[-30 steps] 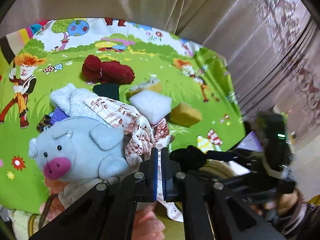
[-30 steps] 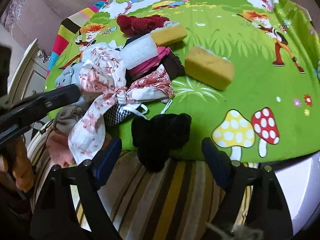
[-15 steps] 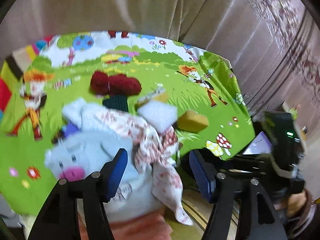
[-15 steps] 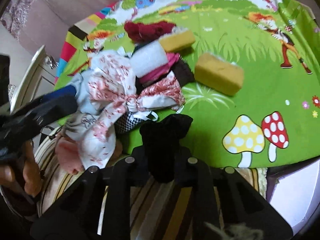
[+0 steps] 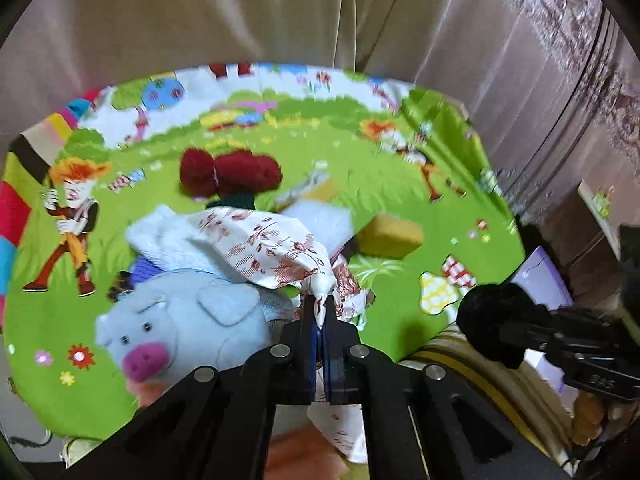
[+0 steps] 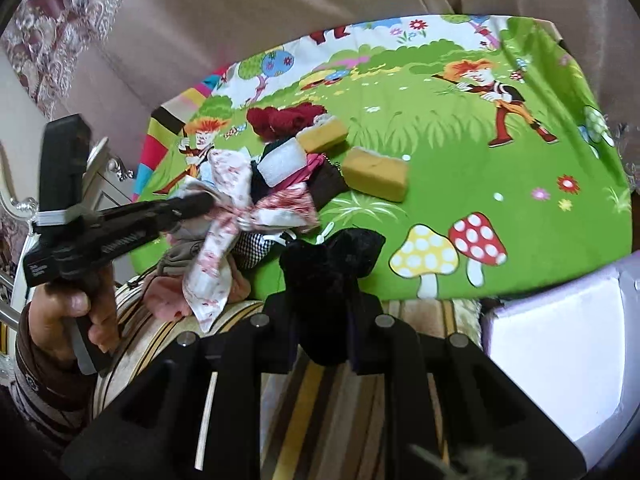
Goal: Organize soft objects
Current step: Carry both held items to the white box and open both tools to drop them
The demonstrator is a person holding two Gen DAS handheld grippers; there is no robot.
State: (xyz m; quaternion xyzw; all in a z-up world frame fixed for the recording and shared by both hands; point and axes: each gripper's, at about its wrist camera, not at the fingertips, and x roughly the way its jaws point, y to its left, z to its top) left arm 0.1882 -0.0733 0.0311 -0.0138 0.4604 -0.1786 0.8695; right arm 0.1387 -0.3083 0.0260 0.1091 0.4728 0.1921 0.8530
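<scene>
Two grips I log: my left gripper (image 5: 320, 322) pinches the floral cloth (image 5: 264, 244), my right gripper (image 6: 322, 332) clamps the black sock (image 6: 332, 256).

A white cloth with red floral print (image 5: 276, 248) is pulled up taut from the heap beside a blue plush pig (image 5: 188, 324). A fuzzy black soft item (image 6: 332, 276) hangs lifted. Dark red yarn (image 5: 230, 172), a white sponge (image 6: 280, 162) and yellow sponges (image 6: 374, 174) lie on the green cartoon cloth (image 6: 480, 168).
</scene>
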